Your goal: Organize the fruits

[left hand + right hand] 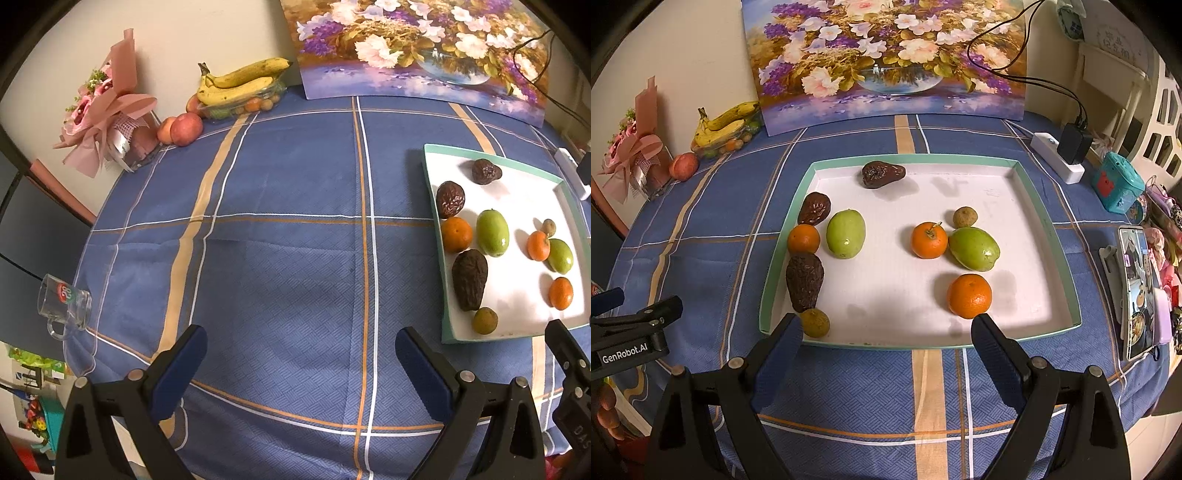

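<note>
A blue checked tablecloth (280, 258) covers the table, and a flower painting (417, 48) leans on the wall behind it. In the left wrist view, the left gripper (301, 354) hangs over bare cloth, its jaws spread wide with nothing between them. To its right lies a white tray (517, 184) with a teal rim, holding the fruits: three dark wrinkled ones, oranges and green ones. At the far edge a clear container with bananas (240, 83) on top stands near a peach (186, 129) and a pink bouquet (103, 110). A glass mug (64, 304) sits at the table's left edge.

In the right wrist view, the right gripper (886, 336) is poised at the near rim of the tray (1045, 206), jaws wide apart and empty. An orange (969, 295) lies just beyond the right fingertip, and a small brownish-green fruit (815, 322) just beside the left one. A dark wrinkled fruit (804, 281), a second orange (803, 239) and another dark fruit (814, 208) line the tray's left wall, with a green fruit (846, 233) next to them. Mid-tray, a third orange (929, 240) touches a second green fruit (974, 248). A phone (1136, 291) rests right of the tray.
</note>
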The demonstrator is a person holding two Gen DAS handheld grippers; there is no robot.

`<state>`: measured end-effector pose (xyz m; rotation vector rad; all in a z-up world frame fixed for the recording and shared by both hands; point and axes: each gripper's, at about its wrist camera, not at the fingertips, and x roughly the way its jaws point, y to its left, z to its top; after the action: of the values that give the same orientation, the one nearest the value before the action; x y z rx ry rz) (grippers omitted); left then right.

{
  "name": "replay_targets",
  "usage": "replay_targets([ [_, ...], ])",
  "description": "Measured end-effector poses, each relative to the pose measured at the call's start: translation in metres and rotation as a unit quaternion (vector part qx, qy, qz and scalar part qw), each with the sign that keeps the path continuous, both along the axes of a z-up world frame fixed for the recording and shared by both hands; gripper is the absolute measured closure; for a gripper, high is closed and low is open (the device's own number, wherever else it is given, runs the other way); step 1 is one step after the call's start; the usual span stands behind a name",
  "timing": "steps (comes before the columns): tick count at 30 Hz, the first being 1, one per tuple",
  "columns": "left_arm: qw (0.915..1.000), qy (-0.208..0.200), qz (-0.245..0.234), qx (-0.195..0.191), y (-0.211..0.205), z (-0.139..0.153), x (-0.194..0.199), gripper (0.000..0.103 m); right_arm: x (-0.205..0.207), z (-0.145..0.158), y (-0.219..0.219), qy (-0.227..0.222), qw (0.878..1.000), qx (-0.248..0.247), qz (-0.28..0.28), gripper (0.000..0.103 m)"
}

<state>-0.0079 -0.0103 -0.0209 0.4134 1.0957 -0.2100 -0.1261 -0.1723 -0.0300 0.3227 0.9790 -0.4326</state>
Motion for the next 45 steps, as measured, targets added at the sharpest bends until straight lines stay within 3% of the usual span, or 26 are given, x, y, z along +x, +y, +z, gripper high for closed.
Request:
replay_targets([
  [45, 0.9999, 0.007, -0.004, 0.005, -0.0010, -0.0059, -0.0027, 0.000, 0.0022, 0.0003, 0.0038, 0.004, 1.000, -0.001, 0.004, 0.010],
])
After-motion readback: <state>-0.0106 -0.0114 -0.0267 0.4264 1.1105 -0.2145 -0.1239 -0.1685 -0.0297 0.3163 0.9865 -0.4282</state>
